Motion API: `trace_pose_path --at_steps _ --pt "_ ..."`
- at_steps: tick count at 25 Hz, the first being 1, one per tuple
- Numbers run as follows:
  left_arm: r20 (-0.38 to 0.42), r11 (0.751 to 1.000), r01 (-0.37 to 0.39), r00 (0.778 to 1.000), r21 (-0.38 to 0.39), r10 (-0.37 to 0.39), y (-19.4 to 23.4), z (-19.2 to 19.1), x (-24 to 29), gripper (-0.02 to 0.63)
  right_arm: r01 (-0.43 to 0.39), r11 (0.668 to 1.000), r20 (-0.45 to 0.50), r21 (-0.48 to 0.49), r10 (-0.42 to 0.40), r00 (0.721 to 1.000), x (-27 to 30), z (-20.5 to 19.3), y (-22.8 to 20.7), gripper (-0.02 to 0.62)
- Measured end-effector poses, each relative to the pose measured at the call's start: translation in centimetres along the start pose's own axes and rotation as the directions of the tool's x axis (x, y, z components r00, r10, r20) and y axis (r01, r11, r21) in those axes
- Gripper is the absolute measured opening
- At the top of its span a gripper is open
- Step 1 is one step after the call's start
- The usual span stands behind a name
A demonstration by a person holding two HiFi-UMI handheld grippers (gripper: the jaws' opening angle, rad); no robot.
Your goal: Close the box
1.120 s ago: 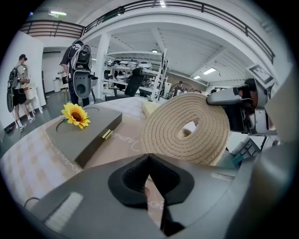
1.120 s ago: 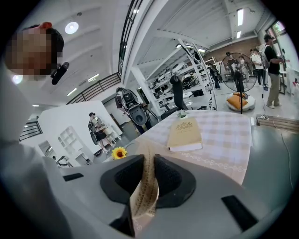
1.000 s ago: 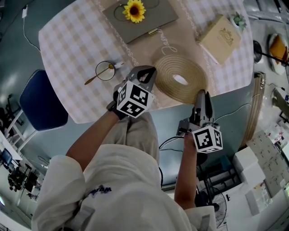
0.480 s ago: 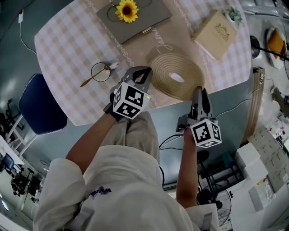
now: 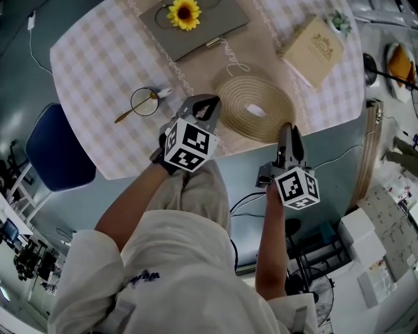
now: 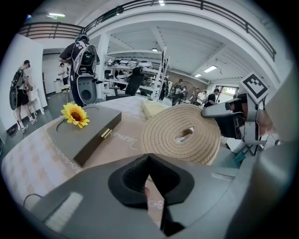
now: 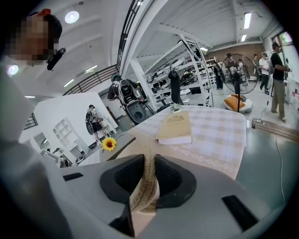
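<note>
Checked tablecloth (image 5: 91,65) is covering the table, and the grey box (image 5: 209,25) is lying shut at its far side with a sunflower (image 5: 183,13) on top. The right gripper (image 5: 286,132) is clamping the near edge of the woven placemat (image 5: 238,98). The left gripper (image 5: 209,106) is keeping its jaws pressed together just beside it.

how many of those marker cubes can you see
2: one marker cube sits on the left tongs, the other on the right tongs, at the near edge of the woven mat. None looks hidden.
</note>
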State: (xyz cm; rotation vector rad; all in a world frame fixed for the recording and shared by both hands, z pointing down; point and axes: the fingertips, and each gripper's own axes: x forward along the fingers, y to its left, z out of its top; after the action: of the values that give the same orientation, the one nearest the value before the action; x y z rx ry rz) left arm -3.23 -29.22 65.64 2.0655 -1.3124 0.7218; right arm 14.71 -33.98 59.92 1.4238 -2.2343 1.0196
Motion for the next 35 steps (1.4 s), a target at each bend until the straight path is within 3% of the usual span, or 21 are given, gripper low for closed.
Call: trace_pose_path --at_steps 17,29,31,35 --pt "-0.028 1.000 0.019 0.999 0.010 -0.018 -0.4 -0.4 0.4 0.002 0.053 0.998 -0.063 -0.045 -0.055 0.996 1.7 -2.3 -2.0 0.086" --pt "-0.046 0.999 0.023 0.999 0.050 -0.020 -0.6 -0.2 0.7 0.002 0.137 0.977 -0.108 -0.160 -0.155 0.982 3.1 -4.0 -3.5 0.097" --pt "-0.057 0.998 0.035 0.998 0.057 -0.032 -0.7 -0.3 1.0 0.002 0.142 0.981 -0.103 -0.131 -0.156 0.982 3.2 -4.1 -3.9 0.097" --pt "-0.088 0.997 0.058 0.995 0.042 -0.054 -0.7 -0.5 1.0 0.002 0.142 0.989 -0.071 0.048 -0.138 0.988 3.2 -4.6 -4.7 0.106"
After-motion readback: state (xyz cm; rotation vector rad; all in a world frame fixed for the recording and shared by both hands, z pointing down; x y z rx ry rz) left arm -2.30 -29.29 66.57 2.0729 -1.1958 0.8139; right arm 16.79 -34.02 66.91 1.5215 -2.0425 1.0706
